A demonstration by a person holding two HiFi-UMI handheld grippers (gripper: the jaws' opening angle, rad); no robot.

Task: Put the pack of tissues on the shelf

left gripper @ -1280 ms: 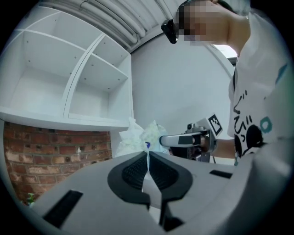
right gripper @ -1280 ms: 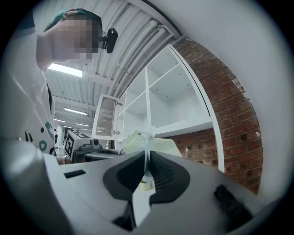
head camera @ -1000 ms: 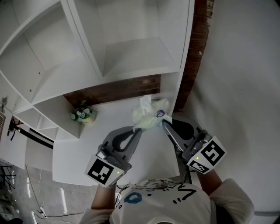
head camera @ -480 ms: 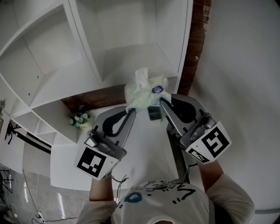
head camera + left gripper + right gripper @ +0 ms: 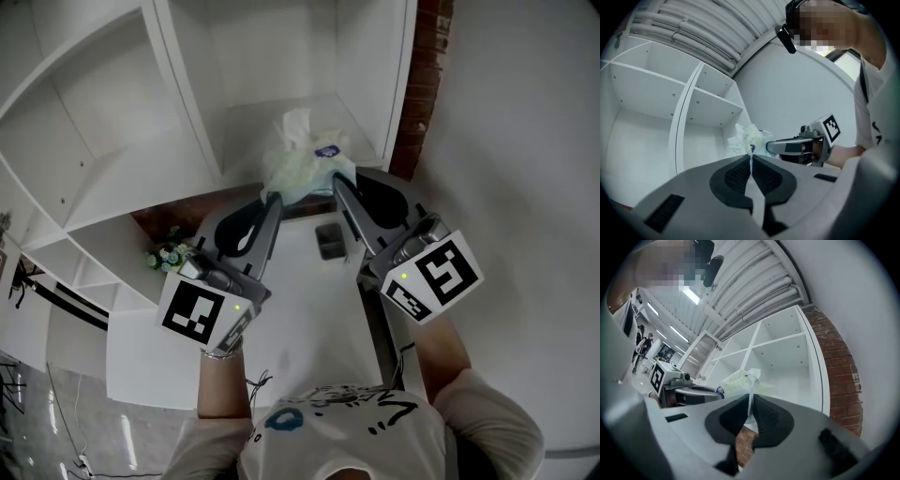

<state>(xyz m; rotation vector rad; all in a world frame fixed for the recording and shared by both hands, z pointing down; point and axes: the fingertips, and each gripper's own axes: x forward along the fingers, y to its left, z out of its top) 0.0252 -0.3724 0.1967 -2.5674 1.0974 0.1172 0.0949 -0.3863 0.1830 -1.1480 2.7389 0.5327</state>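
The pack of tissues (image 5: pixel 305 161), pale green in crinkled clear wrap with a purple label, hangs in the air at the mouth of a white shelf compartment (image 5: pixel 246 120). My left gripper (image 5: pixel 272 199) is shut on the wrap at the pack's near left edge. My right gripper (image 5: pixel 336 184) is shut on the wrap at its near right edge. In the left gripper view the pack (image 5: pixel 747 137) sits just beyond the closed jaw tips, with the right gripper (image 5: pixel 787 146) beside it. In the right gripper view a strip of wrap runs from the pack (image 5: pixel 737 379) into the jaws.
The white shelf unit has several open compartments, with an upright divider (image 5: pixel 187 89) left of the pack. A brick wall strip (image 5: pixel 419 94) borders it on the right. Below lie a white table (image 5: pixel 300 328), a small flower pot (image 5: pixel 169 253) and a small dark object (image 5: pixel 330 240).
Both grippers have risen and gone forward together, carrying the pack from just above the table up to the front of the shelf compartment.
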